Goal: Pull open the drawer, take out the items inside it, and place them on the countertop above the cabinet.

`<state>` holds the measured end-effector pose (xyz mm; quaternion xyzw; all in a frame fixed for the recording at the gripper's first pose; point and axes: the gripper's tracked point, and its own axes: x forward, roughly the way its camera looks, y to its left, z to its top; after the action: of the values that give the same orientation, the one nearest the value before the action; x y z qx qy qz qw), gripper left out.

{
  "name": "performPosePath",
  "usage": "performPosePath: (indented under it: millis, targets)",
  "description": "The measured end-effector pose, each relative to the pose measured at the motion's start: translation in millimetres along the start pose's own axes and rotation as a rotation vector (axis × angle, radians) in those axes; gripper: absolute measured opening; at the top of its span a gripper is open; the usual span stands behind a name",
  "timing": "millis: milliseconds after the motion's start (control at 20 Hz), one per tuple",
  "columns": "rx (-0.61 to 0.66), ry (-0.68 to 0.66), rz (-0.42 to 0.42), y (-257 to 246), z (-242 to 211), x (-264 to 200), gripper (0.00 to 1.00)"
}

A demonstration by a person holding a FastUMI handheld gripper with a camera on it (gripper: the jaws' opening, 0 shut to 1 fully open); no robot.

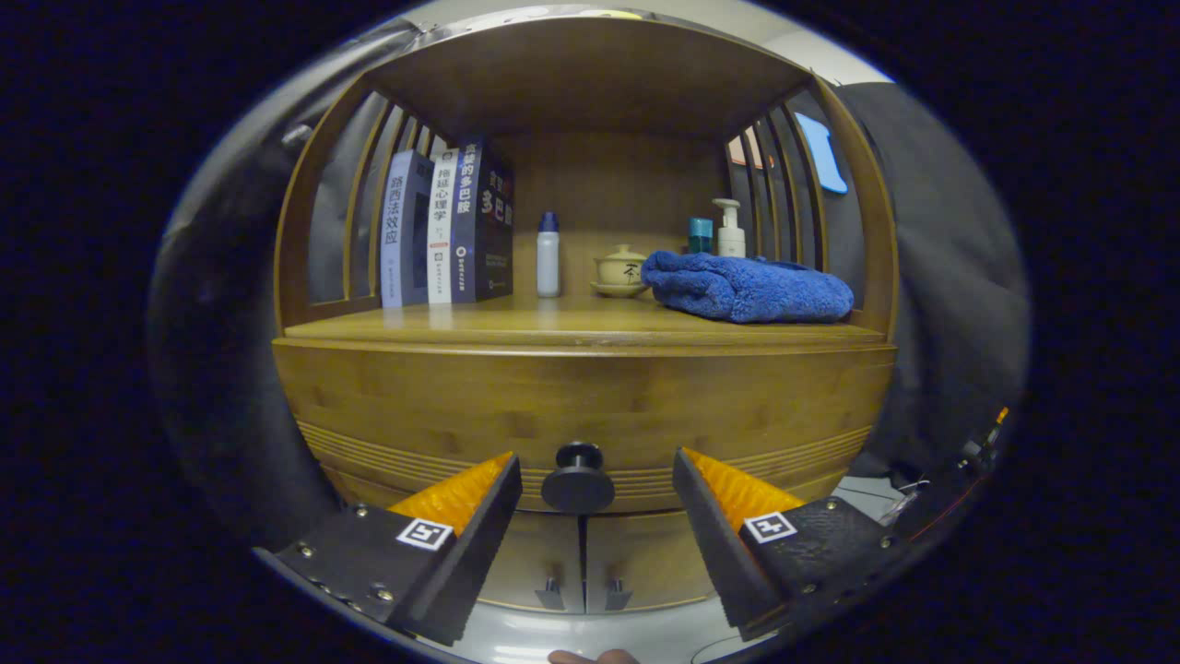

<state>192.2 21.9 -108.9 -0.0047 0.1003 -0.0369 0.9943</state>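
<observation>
In the gripper view, the gripper (pixel 595 480) is standing wide open, its fingers (pixel 479 516) flanking the round drawer knob (pixel 578 480) without touching it. The drawer (pixel 581 406) is sitting closed in the wooden cabinet (pixel 867 277). On the worktop (pixel 516 325) above, books (pixel 447 226), a small bottle (pixel 548 254), a lidded cup (pixel 619 269) and a blue towel (pixel 747 288) are resting.

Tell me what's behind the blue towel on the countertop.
Behind the blue towel stand a pump bottle and a teal container; the towel covers their bases. A lidded tea cup sits beside it. The tool is open, straddling the drawer knob.
</observation>
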Motion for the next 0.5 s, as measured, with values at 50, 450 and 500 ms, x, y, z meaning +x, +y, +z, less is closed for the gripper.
performPosePath:
  millis: [50,450,500]
  targets:
    - [0.007,0.005,0.003,2,0,6,0.99]
    - [-0.027,0.021,0.041,13,-17,18,0.54]
    - [-0.035,0.036,0.057,12,-18,16,0.5]
